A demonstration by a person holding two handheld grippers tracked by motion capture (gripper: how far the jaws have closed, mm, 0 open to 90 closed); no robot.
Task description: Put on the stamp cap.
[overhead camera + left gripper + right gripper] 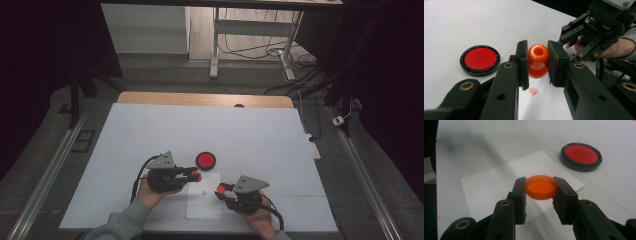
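My left gripper (196, 175) is shut on an orange stamp (538, 59), gripped at its waist and held just above a white paper sheet (204, 204). A small red stamped mark (533, 91) shows on the sheet below it. A little to the right, my right gripper (220, 190) is shut on a flat orange round cap (541, 186), held level over the same sheet (494, 185). The two grippers' tips face each other, a short gap apart. A round red ink pad (205, 160) in a black case lies open on the table beyond the paper.
A white cover (150, 135) spreads over the table, with a wooden edge (200, 98) at the far side. Behind it stand a desk frame and loose cables (260, 47) on the floor. A person's hands and grey sleeve (122, 222) come in from the bottom.
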